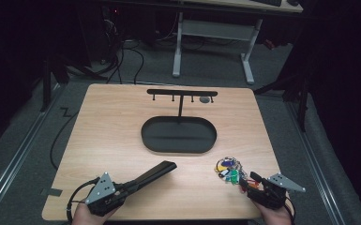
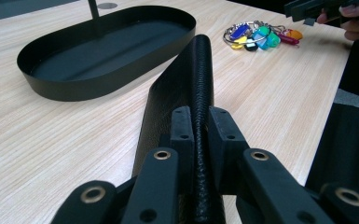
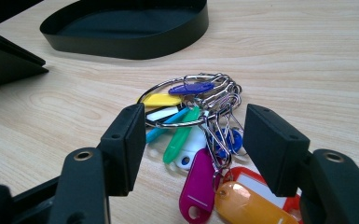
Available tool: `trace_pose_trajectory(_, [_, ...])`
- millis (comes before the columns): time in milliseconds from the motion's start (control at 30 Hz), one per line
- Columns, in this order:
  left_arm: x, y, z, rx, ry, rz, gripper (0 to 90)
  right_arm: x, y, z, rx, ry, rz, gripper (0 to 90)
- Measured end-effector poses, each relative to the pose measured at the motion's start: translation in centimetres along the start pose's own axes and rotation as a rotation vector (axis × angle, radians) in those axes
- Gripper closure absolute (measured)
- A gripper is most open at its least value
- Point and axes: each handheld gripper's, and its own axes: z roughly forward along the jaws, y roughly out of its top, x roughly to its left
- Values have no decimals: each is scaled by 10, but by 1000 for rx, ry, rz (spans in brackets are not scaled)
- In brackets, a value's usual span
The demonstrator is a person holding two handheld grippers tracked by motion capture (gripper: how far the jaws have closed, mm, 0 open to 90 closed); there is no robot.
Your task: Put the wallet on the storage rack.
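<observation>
A black textured leather case (image 1: 155, 172) lies slanted on the wooden table, its near end clamped between the pads of my left gripper (image 1: 130, 186). In the left gripper view the jaws (image 2: 200, 126) pinch the case's ridged edge (image 2: 200, 70). A bunch of keyrings with coloured tags (image 1: 229, 168) lies at the front right. My right gripper (image 1: 248, 180) stands open just behind the bunch. In the right gripper view its jaws (image 3: 193, 135) stand on either side of the tags (image 3: 186, 121), and the pads do not press on them.
A black oval tray (image 1: 143, 133) sits mid-table, with a black hook rail on a post (image 1: 182, 92) rising behind it. The table's front edge runs close under both hands. Floor cables and a desk frame lie beyond the table.
</observation>
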Motion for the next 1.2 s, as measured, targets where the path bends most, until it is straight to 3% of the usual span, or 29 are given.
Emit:
trace_pose_trajectory(67, [0, 0, 0, -7, 0, -8, 816, 0, 0, 0, 1, 0, 1, 400])
trace_pose_trajectory(333, [19, -4, -7, -61, 30, -103, 814, 0, 0, 1, 4, -1, 2, 400])
trace_pose_trajectory(600, [33, -6, -8, -90, 81, -106, 800, 1, 0, 2, 9, 2, -1, 400])
trace_pose_trajectory(733, [41, -8, -8, -101, 92, -128, 794, 1, -1, 3, 11, 2, 5, 401])
trace_pose_trajectory(1000, [47, -9, -10, -116, 86, -156, 782, 2, -2, 5, 20, 4, 4, 401])
trace_pose_trajectory(1200, [46, -11, -10, -94, 71, -155, 696, 2, -2, 5, 22, 6, 2, 401])
